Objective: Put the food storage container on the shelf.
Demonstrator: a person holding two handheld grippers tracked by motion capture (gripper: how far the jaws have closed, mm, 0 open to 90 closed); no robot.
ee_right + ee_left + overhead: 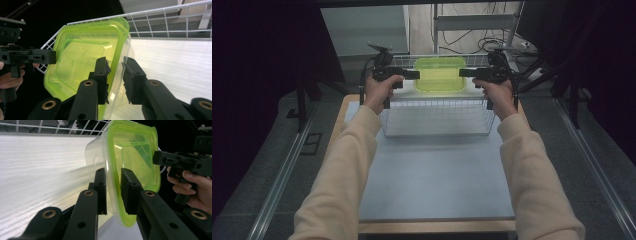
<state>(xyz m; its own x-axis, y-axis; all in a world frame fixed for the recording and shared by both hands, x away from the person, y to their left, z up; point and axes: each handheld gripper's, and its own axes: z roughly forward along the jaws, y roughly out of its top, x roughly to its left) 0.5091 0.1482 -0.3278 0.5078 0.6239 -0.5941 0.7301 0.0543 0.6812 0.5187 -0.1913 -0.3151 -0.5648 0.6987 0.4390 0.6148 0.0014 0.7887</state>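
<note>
Box [439,74] sits over the basket [437,117], lid rim between both grippers' jaws — left [113,188] and right [115,80] slightly parted, barely gripping. Open both evenly, back out sideways — don't tip it.

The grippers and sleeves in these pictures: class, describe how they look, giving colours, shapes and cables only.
Both arms wear cream long sleeves. Each hand grasps a black pistol-grip tool: the left gripper and the right gripper. A black cable trails from the left one. Up close, each has two flat black jaws on black link arms with brass-coloured pivot rings; the right gripper's pads look ridged.
</note>
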